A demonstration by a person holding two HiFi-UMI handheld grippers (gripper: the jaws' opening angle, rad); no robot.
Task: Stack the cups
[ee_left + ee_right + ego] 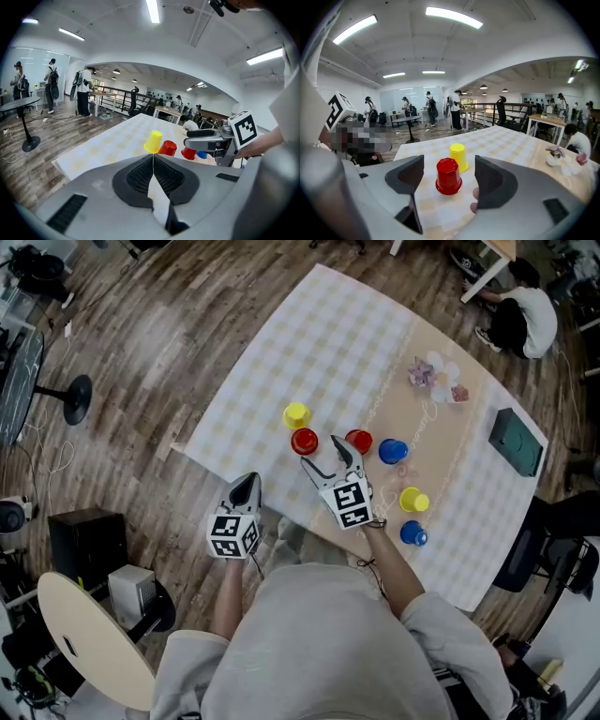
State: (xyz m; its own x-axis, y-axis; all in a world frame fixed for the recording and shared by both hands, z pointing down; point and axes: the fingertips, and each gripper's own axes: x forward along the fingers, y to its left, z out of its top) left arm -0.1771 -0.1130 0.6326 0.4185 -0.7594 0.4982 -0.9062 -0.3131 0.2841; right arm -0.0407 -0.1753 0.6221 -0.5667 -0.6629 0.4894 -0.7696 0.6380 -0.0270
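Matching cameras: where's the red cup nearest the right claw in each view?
Head view: red cup centre, just ahead of the right claw.
Left gripper view: red cup centre, right of the yellow cup.
Right gripper view: red cup centre, between parted jaws.
Shared landmark: the adjacent yellow cup.

Open-plan office or lab floor: long ceiling strip lights (453, 17), wood-plank flooring (159, 362), far desks (547, 121), a round pedestal table (19, 105), a black railing (115, 96), people with backpacks (50, 79) standing far left.
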